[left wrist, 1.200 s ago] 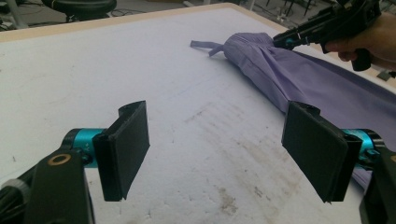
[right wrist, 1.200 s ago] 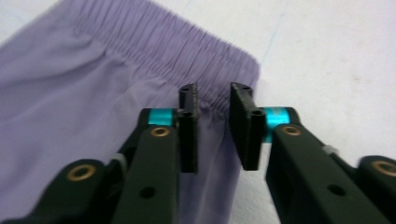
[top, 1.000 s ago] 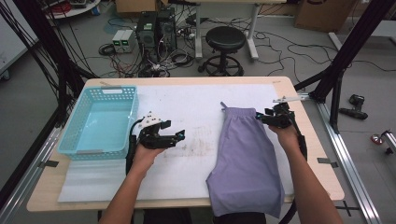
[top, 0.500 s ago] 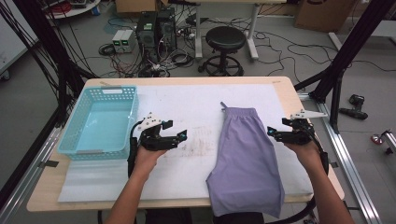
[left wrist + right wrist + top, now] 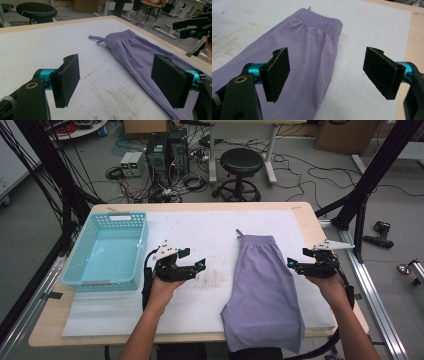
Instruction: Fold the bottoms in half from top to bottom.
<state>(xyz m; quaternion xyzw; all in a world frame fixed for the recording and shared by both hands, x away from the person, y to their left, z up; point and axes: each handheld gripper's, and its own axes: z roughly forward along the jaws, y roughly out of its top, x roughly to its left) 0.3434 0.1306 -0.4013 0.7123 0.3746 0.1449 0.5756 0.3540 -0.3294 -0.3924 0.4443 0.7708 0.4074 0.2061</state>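
We hold the right tool (image 5: pixel 296 261) spread at centre right, just opened beside the purple shorts (image 5: pixel 264 295); the left tool (image 5: pixel 196 266) is spread too.

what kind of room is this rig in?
Most likely a robotics lab or workshop: computer towers and loose cables on the floor, a black frame around the table, a stool.

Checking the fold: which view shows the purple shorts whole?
The high view: the purple shorts lie full length, hem overhanging the table edge. The right gripper view shows the waistband half; the left gripper view, waistband and drawstring.
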